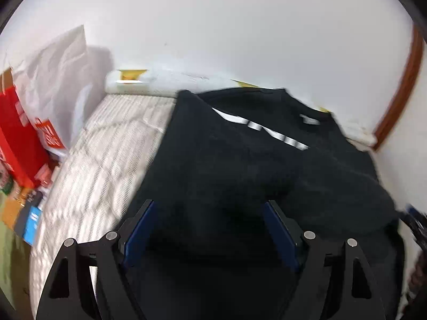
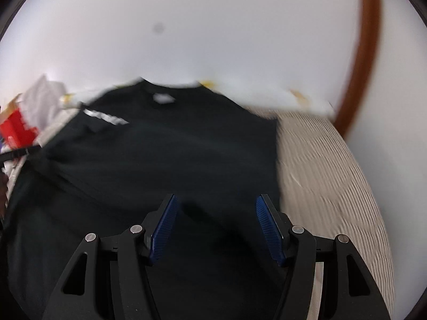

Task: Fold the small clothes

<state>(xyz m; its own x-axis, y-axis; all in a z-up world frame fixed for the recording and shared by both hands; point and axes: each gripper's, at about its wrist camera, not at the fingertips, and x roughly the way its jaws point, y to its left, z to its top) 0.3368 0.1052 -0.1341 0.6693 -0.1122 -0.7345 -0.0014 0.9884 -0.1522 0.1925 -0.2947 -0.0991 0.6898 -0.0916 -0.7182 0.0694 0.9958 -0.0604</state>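
A black T-shirt (image 1: pixel 240 160) with a white printed stripe (image 1: pixel 261 128) and a small neck label (image 1: pixel 309 119) lies spread on a white ribbed bed cover (image 1: pixel 106 160). My left gripper (image 1: pixel 209 204) hovers over the shirt's near left part, open, with nothing between its blue pads (image 1: pixel 138 234). The right wrist view shows the same T-shirt (image 2: pixel 160 160), its collar at the far side by the wall. Over its near right part my right gripper (image 2: pixel 216 197) stands open and holds nothing. Both views are blurred by motion.
A red box (image 1: pixel 16 138) and a white paper bag (image 1: pixel 58 80) with a red logo stand left of the bed, with small items below them. A white wall runs behind. A brown wooden frame (image 2: pixel 365 53) rises at the right. Bare bed cover (image 2: pixel 333 173) lies right of the shirt.
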